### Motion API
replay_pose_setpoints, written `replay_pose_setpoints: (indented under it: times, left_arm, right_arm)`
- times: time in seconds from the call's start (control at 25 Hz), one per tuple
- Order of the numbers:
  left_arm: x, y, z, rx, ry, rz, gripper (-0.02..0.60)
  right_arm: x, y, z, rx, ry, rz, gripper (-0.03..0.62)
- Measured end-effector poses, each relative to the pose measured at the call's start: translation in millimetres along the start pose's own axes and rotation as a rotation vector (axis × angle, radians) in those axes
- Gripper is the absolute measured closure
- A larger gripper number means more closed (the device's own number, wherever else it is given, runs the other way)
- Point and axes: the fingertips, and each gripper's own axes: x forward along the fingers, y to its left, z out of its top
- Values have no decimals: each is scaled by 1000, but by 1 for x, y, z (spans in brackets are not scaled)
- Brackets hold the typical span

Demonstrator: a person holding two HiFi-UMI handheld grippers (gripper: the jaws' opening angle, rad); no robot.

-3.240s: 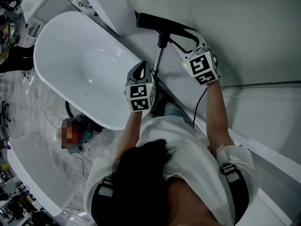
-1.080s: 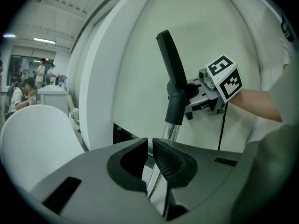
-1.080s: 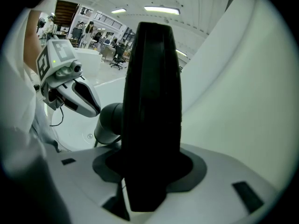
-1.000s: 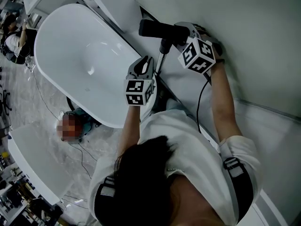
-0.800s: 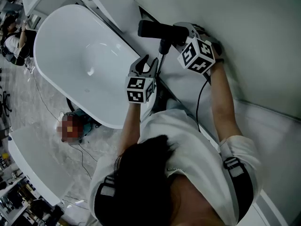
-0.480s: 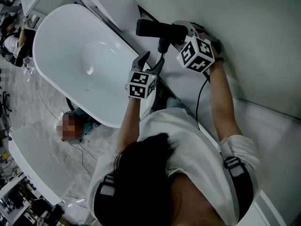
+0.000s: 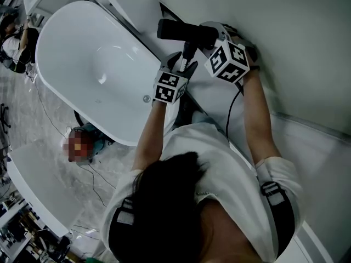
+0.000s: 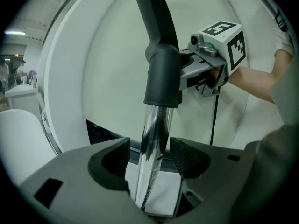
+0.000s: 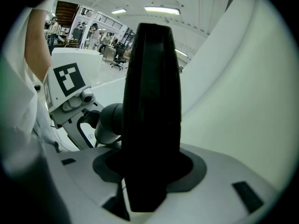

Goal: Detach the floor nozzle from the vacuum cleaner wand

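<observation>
White bathtub (image 7: 77, 97) lies well to the left of the wand (image 7: 187, 52), the marker for everything else here. On the wand's lower, chrome stretch sits the left claw (image 7: 184, 66). Its jaws have just been opening and stand apart on either side of the shiny tube, which runs up between the pads without being squeezed. Above that spot the tube enters a black collar (image 8: 162, 78). Beyond the collar, at the wand's top end, is the floor nozzle (image 7: 178, 30), joined to the wand and not yet off. To the right of the wand, the right claw (image 7: 211, 35) is clamped across the nozzle's black body, which fills the space between its jaws in the right gripper view. I judge the step in hand to be setting a bracing hold on the wand while the nozzle is held firm. The next move likely calls for closing the left claw on the chrome tube just below the collar, squarely enough that the smooth metal does not slip. The nozzle could then be drawn off along the wand's line. Whether a catch must be pressed first cannot be told.
</observation>
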Motion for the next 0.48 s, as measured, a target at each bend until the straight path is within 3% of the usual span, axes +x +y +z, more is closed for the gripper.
replay_pose_setpoints:
  times: [0.48]
  left_arm:
    - [13,-6,-4,-70,-15,-20,331]
  right_arm:
    - [0,0,3,-6,-8,-2,373]
